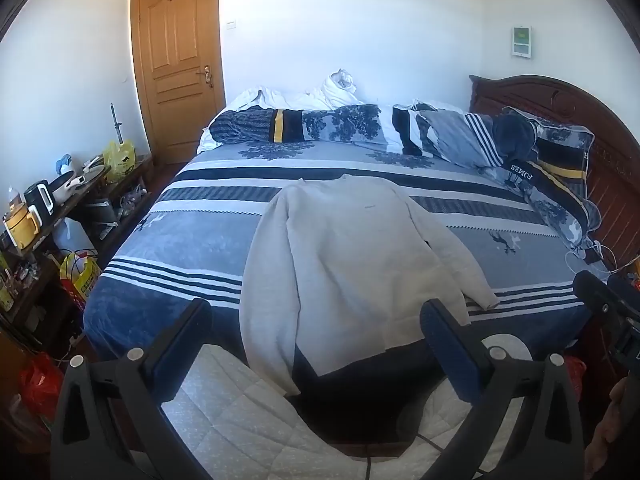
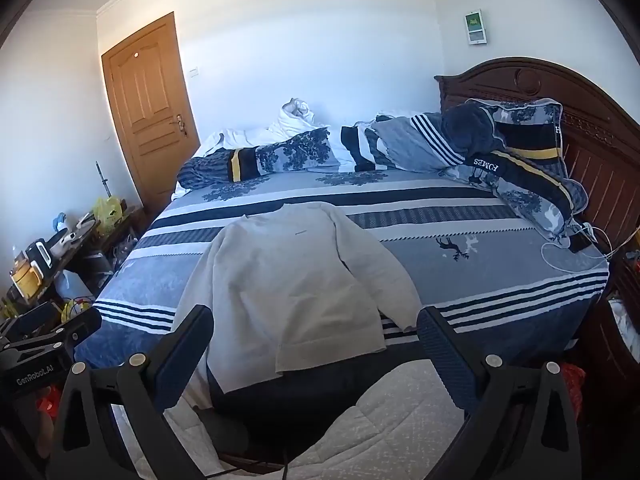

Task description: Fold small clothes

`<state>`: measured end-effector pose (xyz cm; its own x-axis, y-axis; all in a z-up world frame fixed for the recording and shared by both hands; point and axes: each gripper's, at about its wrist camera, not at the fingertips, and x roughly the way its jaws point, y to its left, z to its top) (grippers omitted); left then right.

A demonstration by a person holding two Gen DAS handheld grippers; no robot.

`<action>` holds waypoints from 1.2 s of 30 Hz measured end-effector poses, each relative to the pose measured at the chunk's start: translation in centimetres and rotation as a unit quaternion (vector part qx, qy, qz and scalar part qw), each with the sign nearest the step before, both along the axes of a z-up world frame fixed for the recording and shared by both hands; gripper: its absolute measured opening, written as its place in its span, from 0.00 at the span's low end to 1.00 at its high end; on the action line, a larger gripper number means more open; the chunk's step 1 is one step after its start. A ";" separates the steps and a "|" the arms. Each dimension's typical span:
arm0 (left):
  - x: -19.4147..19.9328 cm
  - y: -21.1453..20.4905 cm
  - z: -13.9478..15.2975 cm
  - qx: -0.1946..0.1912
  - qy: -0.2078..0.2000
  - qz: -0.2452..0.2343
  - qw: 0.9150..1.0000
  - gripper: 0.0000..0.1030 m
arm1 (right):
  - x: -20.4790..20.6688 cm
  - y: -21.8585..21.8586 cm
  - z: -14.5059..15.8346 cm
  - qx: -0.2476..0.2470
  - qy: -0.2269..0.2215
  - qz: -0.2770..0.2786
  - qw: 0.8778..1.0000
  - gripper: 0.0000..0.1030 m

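A light grey long-sleeved sweatshirt (image 1: pixel 352 248) lies spread flat, front up, on the blue striped bed (image 1: pixel 192 240), collar toward the far side, hem and left sleeve hanging over the near edge. It also shows in the right wrist view (image 2: pixel 296 280). My left gripper (image 1: pixel 316 316) is open and empty, held off the near edge of the bed, just short of the hem. My right gripper (image 2: pixel 314 324) is open and empty, also short of the hem, to the right of the left one. The right gripper's body shows at the right edge of the left wrist view (image 1: pixel 608 308).
Rumpled blue bedding and pillows (image 1: pixel 440 132) line the far side of the bed. A dark wooden headboard (image 1: pixel 580 128) stands at right. A cluttered shelf (image 1: pixel 52 208) and bags stand at left. A wooden door (image 1: pixel 176 64) is at the back. White quilted fabric (image 1: pixel 240 420) lies below the grippers.
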<state>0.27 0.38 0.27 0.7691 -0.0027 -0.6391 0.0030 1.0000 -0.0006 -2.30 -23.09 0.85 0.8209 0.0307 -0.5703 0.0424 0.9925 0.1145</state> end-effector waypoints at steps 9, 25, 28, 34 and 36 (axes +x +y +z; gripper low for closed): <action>-0.2 -0.2 -0.3 -0.003 0.000 0.004 1.000 1.00 | 0.1 0.4 -0.4 -0.003 0.000 0.003 1.000 1.00; -0.4 -0.2 -0.3 -0.002 0.002 0.003 1.000 1.00 | 0.3 0.8 0.2 -0.011 -0.011 0.001 1.000 1.00; -0.4 -0.2 -0.3 -0.001 0.000 0.003 1.000 1.00 | 0.2 0.8 0.2 -0.010 -0.012 0.001 1.000 1.00; -0.4 -0.2 -0.4 -0.001 0.000 0.004 1.000 1.00 | 0.2 0.7 0.5 -0.007 -0.009 0.002 1.000 1.00; -0.6 -0.1 -0.3 -0.002 0.003 0.003 1.000 1.00 | 0.1 0.6 0.5 -0.009 -0.012 0.003 1.000 1.00</action>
<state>-0.33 0.30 -0.02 0.7652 -0.0001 -0.6438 -0.0039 1.0000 -0.0048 -2.15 -22.53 1.30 0.8338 0.0254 -0.5515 0.0348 0.9945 0.0984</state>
